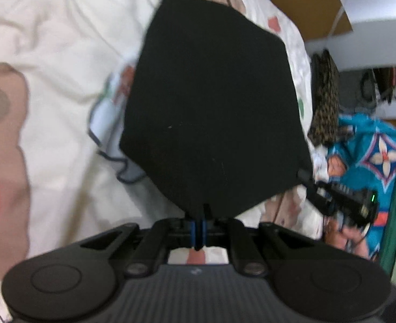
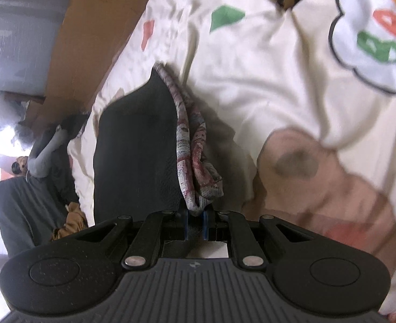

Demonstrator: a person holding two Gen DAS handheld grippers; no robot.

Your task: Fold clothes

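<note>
Wide bare stretch of the cream cartoon-print bedspread (image 1: 52,53) on the left, free to pass. Blocked centre by the hanging black garment (image 1: 211,102); crowded right by a leopard-print bag (image 1: 325,97) and a cardboard box (image 1: 297,2) far.

Counted: one black garment (image 1: 211,102) with patterned trim (image 2: 195,145); one cream printed bedsheet (image 1: 50,40); one cardboard sheet (image 2: 90,40); two tongs (image 1: 199,215) (image 2: 195,215).

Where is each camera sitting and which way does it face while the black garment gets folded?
Left wrist: sits on the left gripper, faces down at the black garment on the cartoon bedsheet; right gripper at its far corner.
Right wrist: sits on the right gripper, faces down at the garment's patterned edge.
Shared: garment, bedsheet.
</note>
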